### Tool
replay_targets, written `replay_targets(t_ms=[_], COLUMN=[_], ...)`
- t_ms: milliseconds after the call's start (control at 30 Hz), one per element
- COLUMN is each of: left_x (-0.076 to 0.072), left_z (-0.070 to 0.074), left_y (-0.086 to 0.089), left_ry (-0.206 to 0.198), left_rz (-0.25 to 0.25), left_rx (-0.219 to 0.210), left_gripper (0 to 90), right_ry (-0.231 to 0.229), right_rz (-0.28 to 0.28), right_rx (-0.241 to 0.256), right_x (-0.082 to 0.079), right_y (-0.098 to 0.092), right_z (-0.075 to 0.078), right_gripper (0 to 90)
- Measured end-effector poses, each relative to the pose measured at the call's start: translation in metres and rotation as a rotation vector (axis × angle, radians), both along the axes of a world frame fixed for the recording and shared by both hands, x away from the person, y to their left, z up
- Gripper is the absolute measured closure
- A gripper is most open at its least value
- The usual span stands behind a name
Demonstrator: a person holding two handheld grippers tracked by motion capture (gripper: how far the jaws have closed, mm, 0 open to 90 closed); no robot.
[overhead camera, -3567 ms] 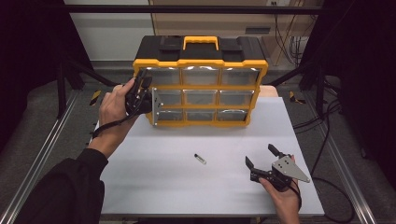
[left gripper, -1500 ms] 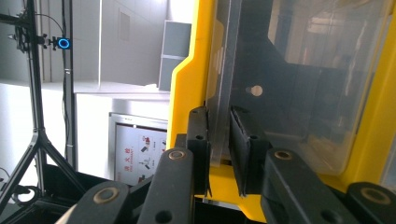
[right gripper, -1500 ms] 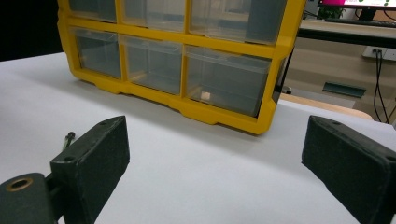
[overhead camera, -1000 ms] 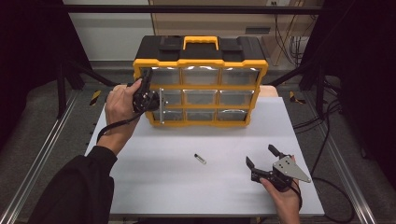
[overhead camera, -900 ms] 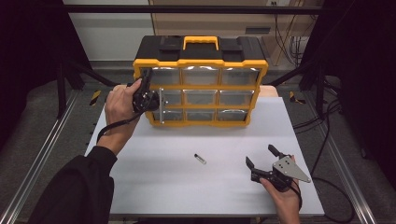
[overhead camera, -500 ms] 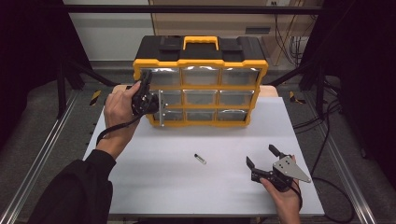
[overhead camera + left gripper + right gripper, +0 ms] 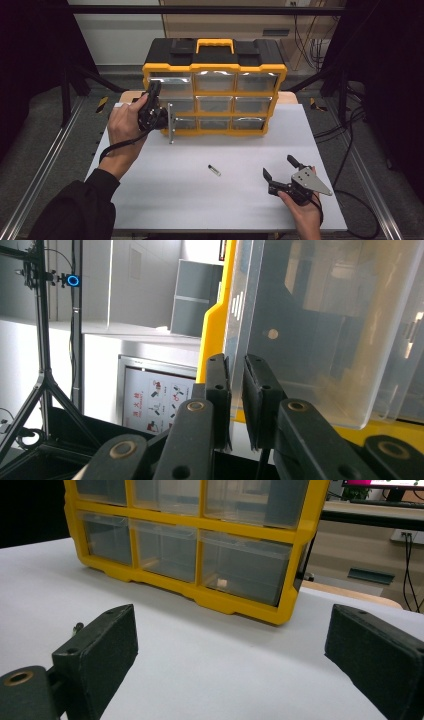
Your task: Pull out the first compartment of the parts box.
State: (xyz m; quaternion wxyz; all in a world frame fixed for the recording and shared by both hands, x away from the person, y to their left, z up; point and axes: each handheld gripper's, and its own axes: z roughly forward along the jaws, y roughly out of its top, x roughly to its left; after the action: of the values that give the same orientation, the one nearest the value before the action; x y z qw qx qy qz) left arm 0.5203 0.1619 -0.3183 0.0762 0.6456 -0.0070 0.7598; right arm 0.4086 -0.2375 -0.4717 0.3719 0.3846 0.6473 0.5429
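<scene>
**Drawer drawn out of the yellow cabinet**

Since the earlier frames, the clear drawer (image 7: 171, 123) at the cabinet's lower left had slid out farther toward the front, and the left tongs (image 7: 159, 116) had come back with it; the right tongs (image 7: 278, 168) had stayed where they were.

From the high view, the yellow-and-black drawer cabinet (image 7: 215, 85) stood at the far centre of the white worktop (image 7: 165, 200). The left tongs sat left of centre, against the cabinet's left side, closed on the front of the pulled-out drawer. A small dark cylinder (image 7: 214, 170) lay alone on the worktop near the middle of the frame. The right tongs rested at the lower right, spread wide and holding nothing, well apart from the cylinder.

From the left gripper view, the left tongs (image 7: 236, 405) stood nearly closed at lower centre, pinching the thin edge of the clear drawer (image 7: 320, 340), which took up the upper right beside the yellow frame (image 7: 214, 340).

From the right gripper view, the right tongs (image 7: 230, 650) gaped wide across the bottom of the frame with bare worktop (image 7: 210, 655) between them, and the cabinet (image 7: 200, 525) ran along the top.
</scene>
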Motion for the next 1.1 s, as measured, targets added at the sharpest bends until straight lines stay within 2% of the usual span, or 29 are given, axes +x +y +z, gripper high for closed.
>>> replay_targets(t_ms=[167,733,1100], left_x=[-0.007,-0.022,-0.027], left_z=[0.0,0.0,0.0], left_y=[-0.001,-0.001,-0.002], left_ry=[0.003,-0.001,-0.003], left_rz=[0.002,-0.005,-0.004], left_rx=[0.009,-0.004,-0.003], left_gripper=[80.9,80.6,80.5], right_ry=[0.0,0.004,0.003], right_rz=[0.001,0.004,0.003], right_rx=[0.0,0.003,0.006], right_x=[0.0,-0.001,0.0], right_y=[0.0,0.001,0.001], right_z=[0.0,0.001,0.001], right_gripper=[6.8,6.7,6.8])
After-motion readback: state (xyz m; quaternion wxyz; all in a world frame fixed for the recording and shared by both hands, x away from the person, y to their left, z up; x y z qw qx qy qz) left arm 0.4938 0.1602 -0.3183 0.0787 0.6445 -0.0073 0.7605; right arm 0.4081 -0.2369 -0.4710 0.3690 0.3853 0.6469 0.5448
